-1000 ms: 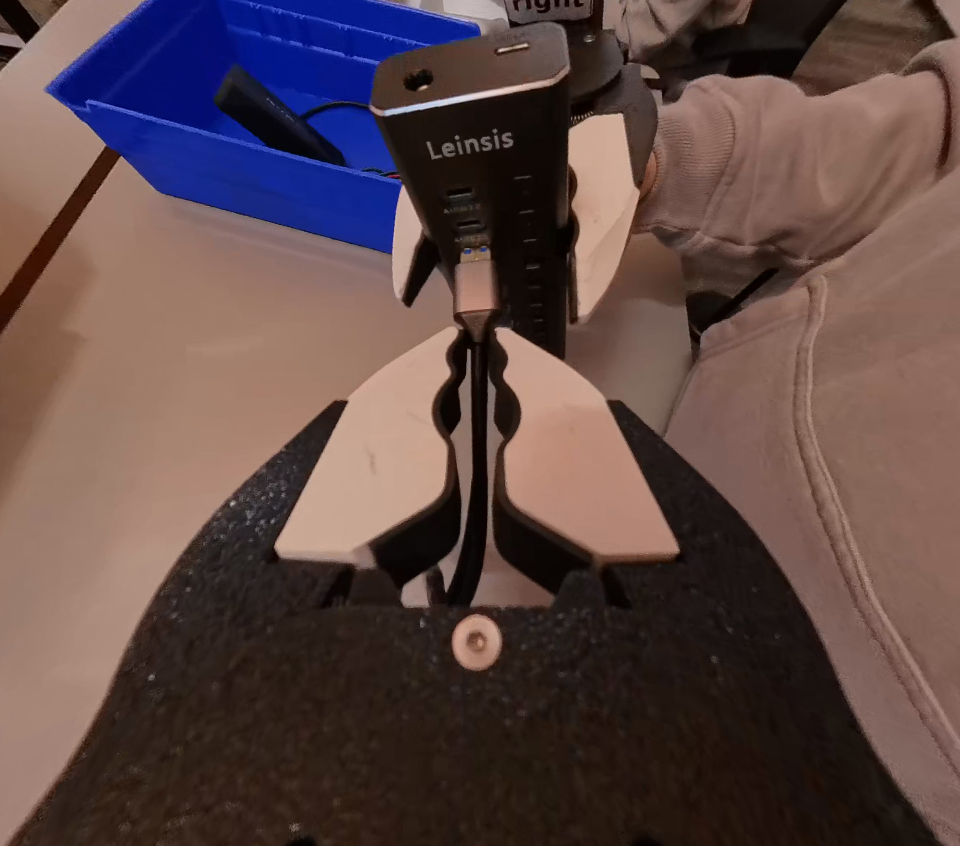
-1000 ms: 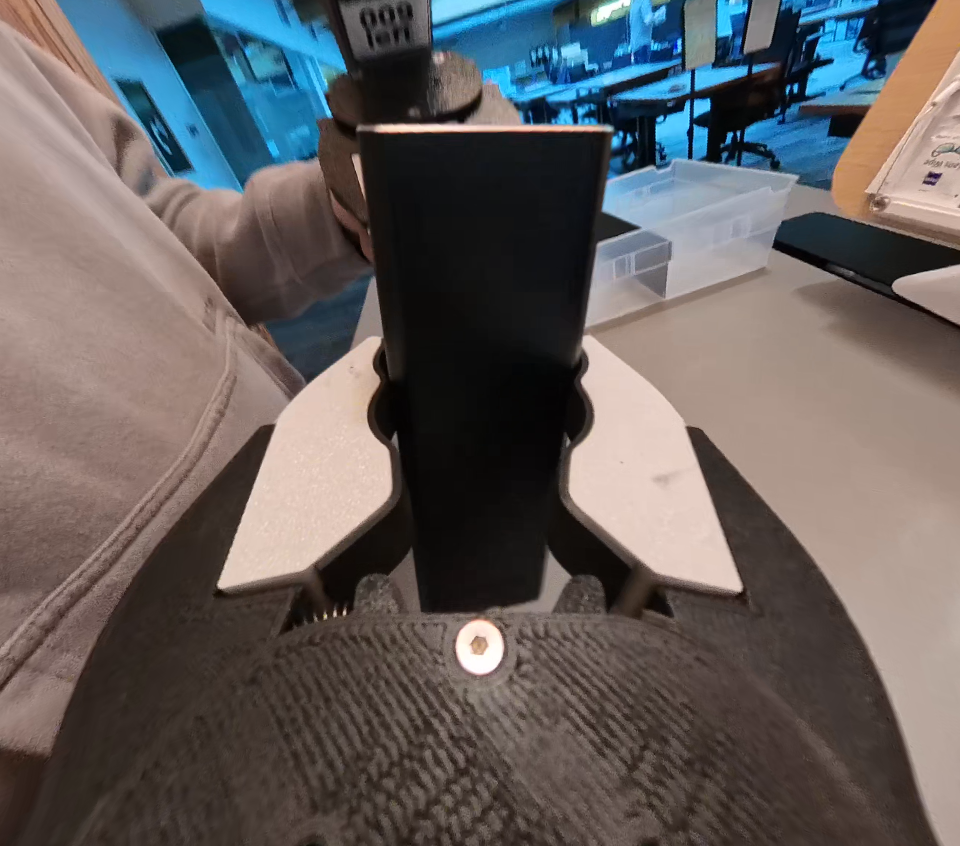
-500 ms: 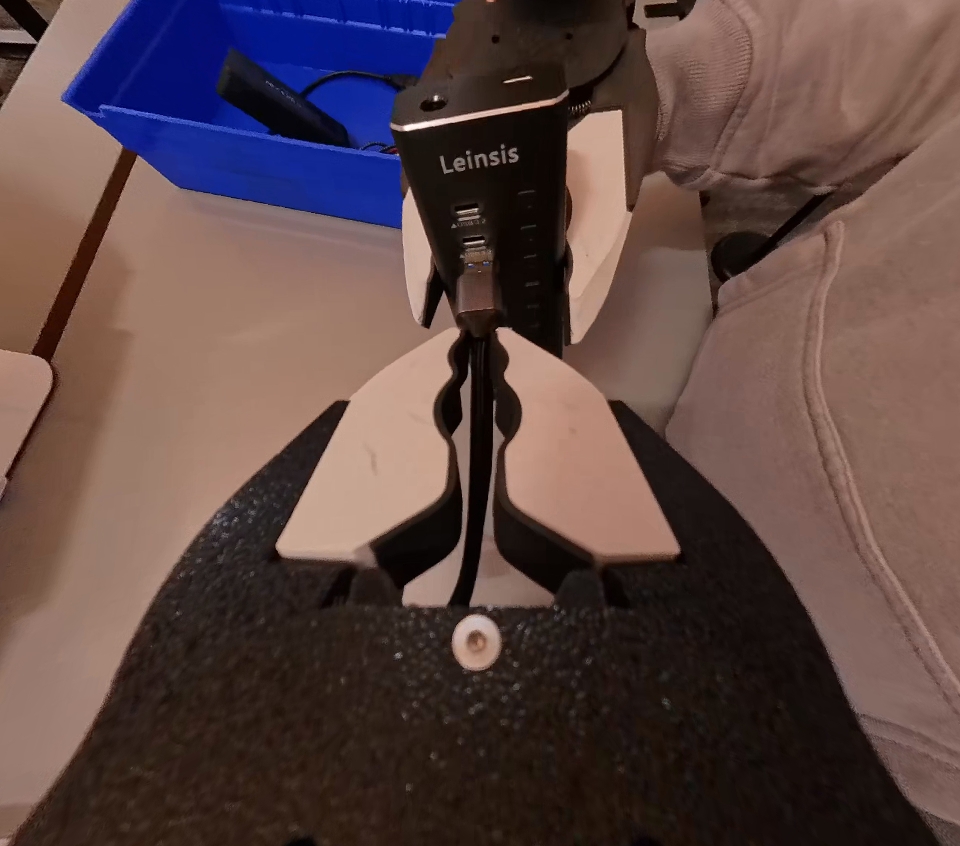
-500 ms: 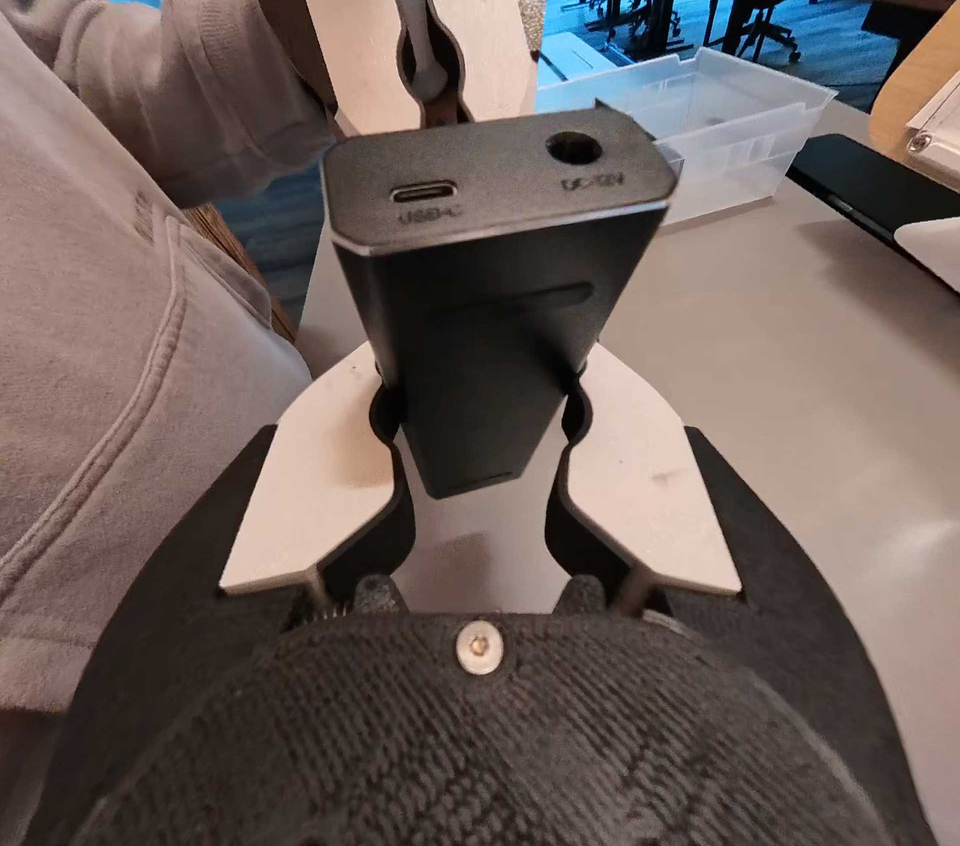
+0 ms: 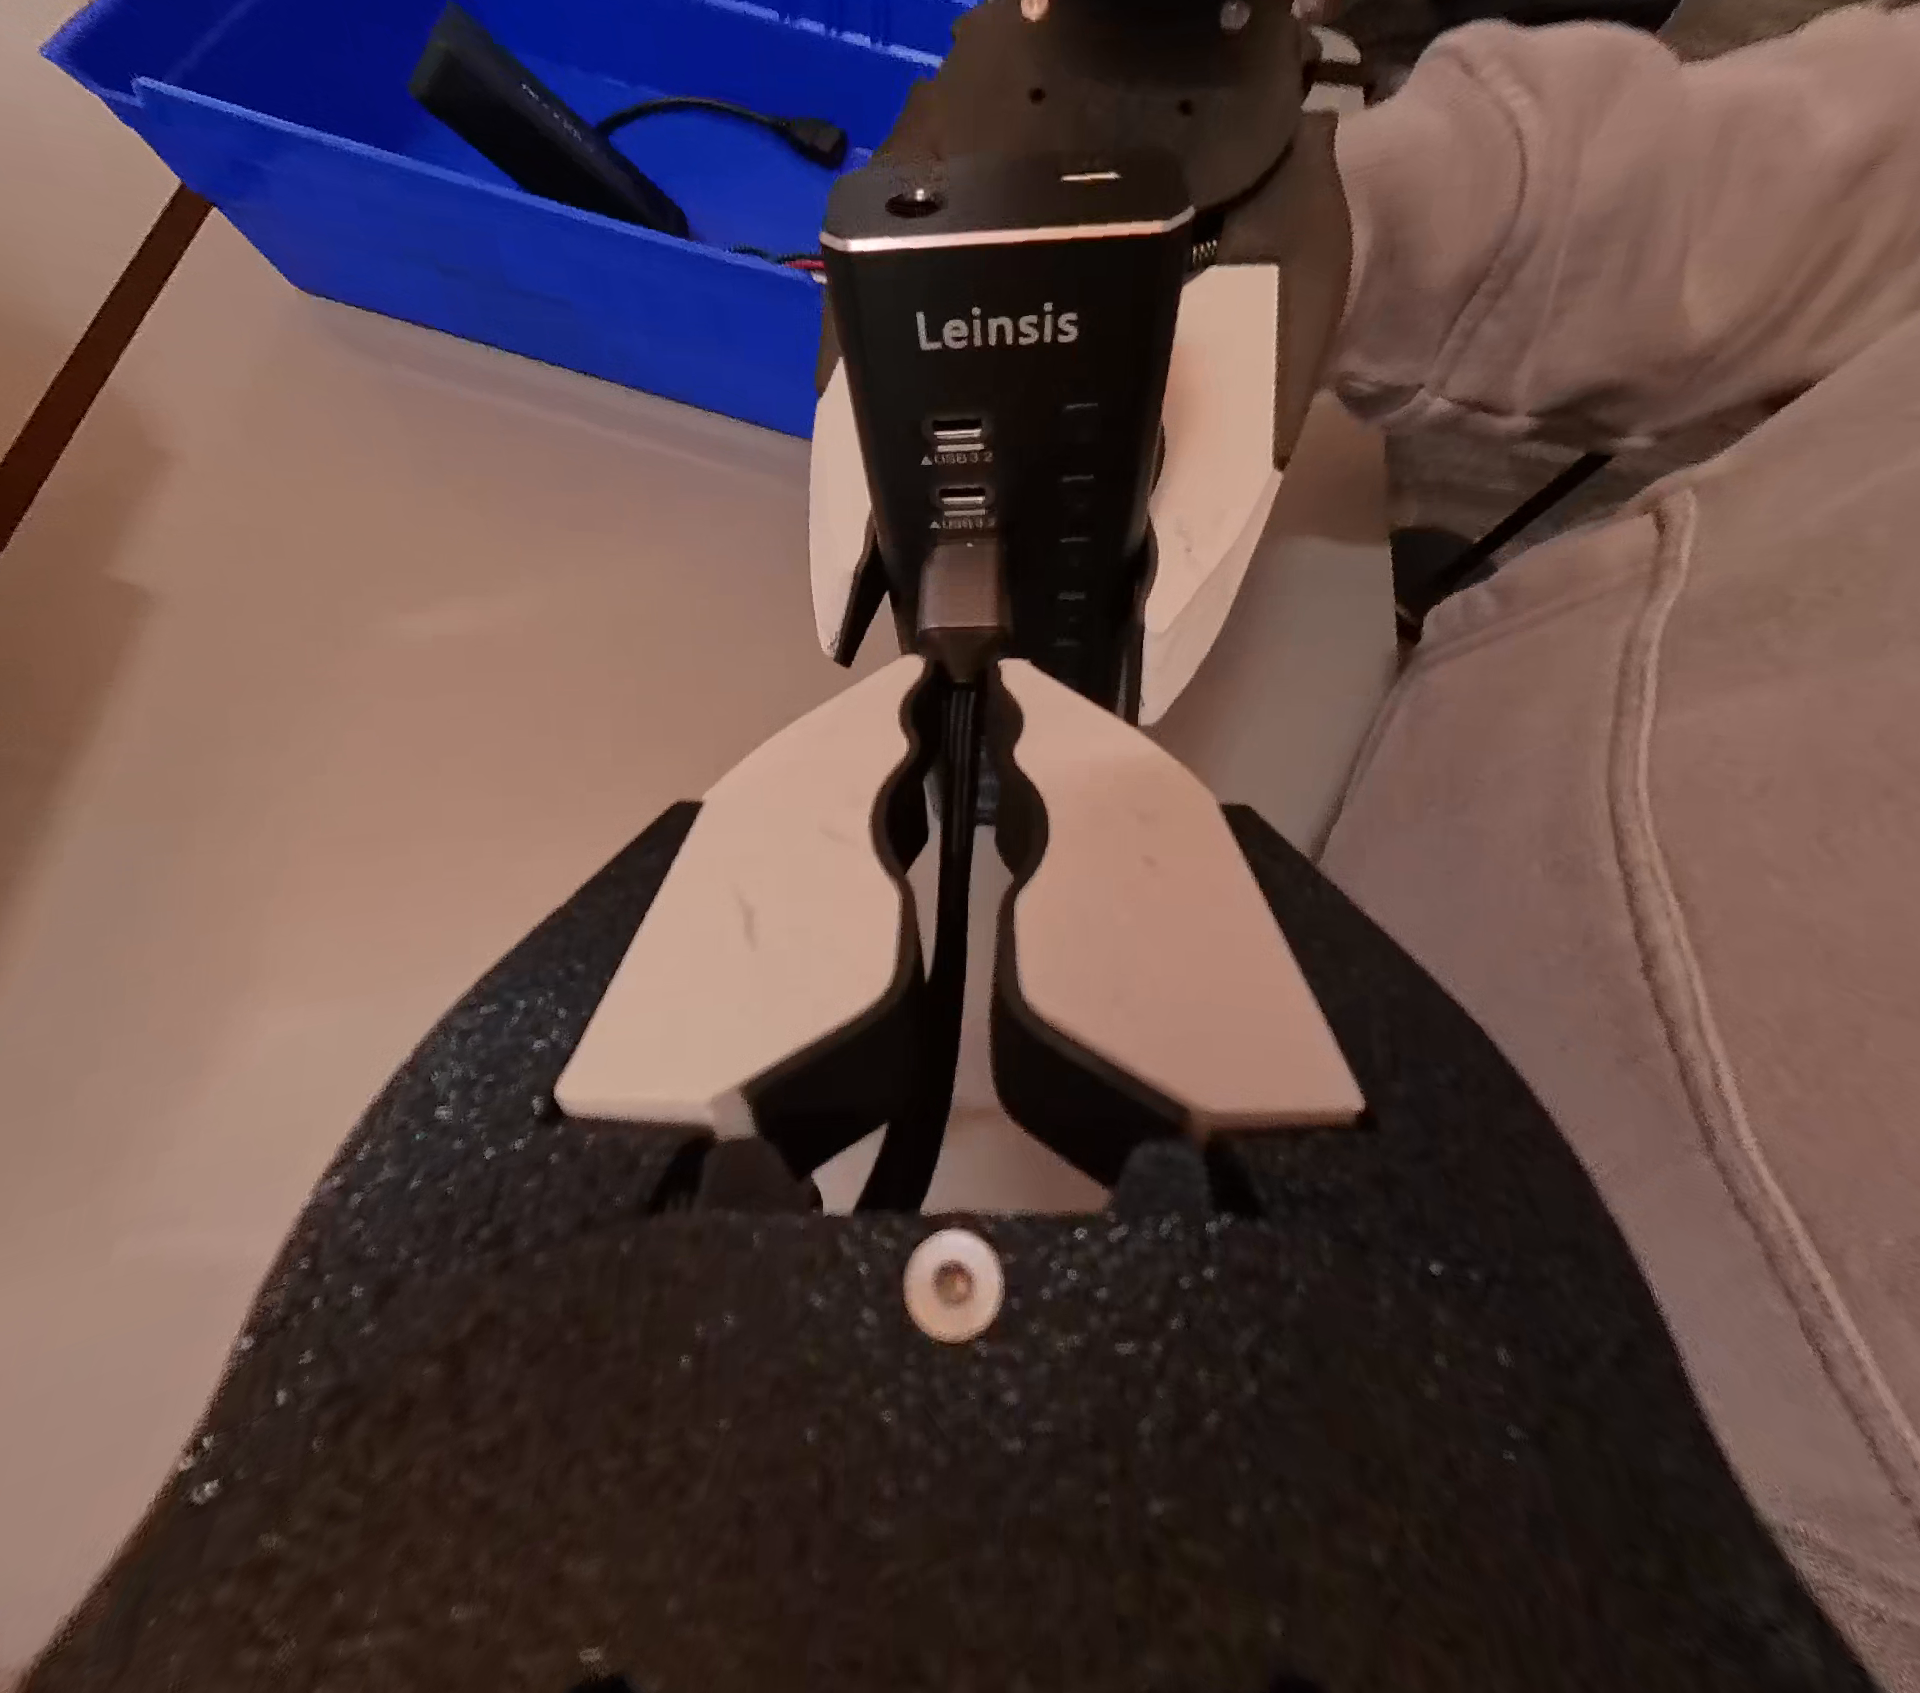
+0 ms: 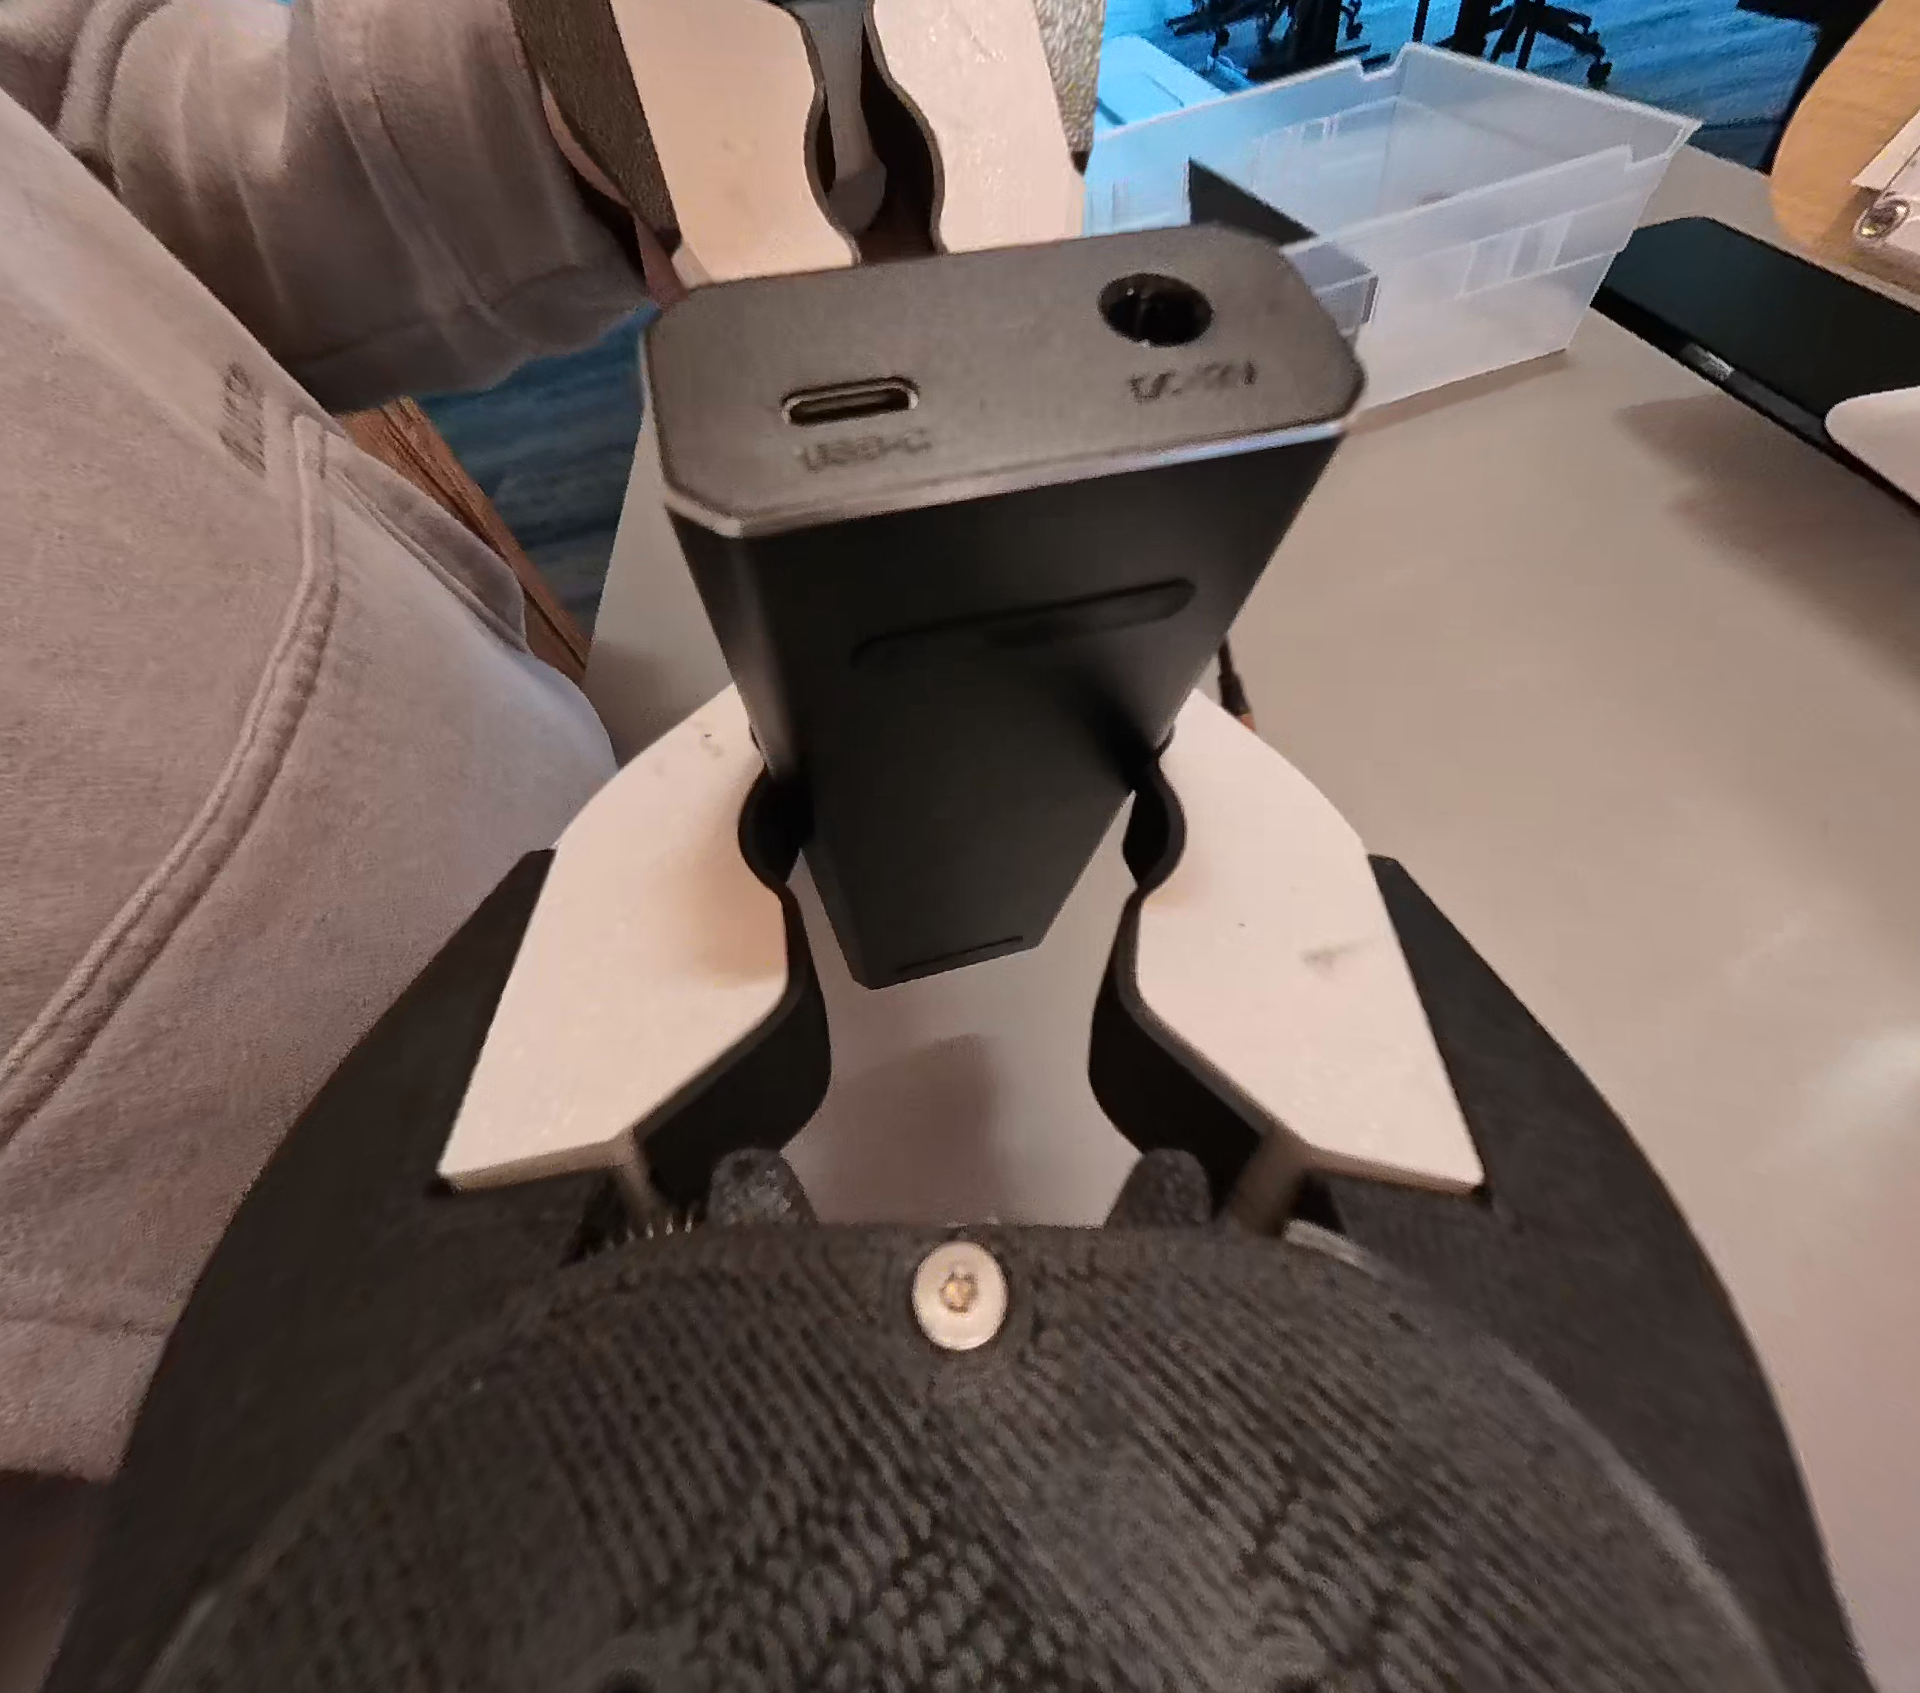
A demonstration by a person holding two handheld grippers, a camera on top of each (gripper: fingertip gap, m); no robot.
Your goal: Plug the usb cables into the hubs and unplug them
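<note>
My right gripper (image 6: 961,770) is shut on the lower part of a black USB hub (image 6: 987,635) and holds it upright above the table. In the left wrist view the hub (image 5: 1003,355) faces me with its column of ports, and the right gripper's white fingers (image 5: 1216,500) flank it. My left gripper (image 5: 961,682) is shut on a black cable (image 5: 958,822) just behind its grey USB plug (image 5: 963,599). The plug sits in the third port from the hub's top. The left gripper (image 6: 847,116) also shows beyond the hub in the right wrist view.
A blue bin (image 5: 312,12) at the far left holds another black hub (image 5: 540,131) and a black cable (image 5: 727,116). A clear plastic bin (image 6: 1455,189) and a flat black device (image 6: 1766,324) sit at the right of the table (image 6: 1558,656). The person's grey sleeve (image 5: 1558,241) and torso are close by.
The hub has tilted so that its top end face now shows in the right wrist view. The plug has gone deeper into the port; its blue tongue no longer shows.
</note>
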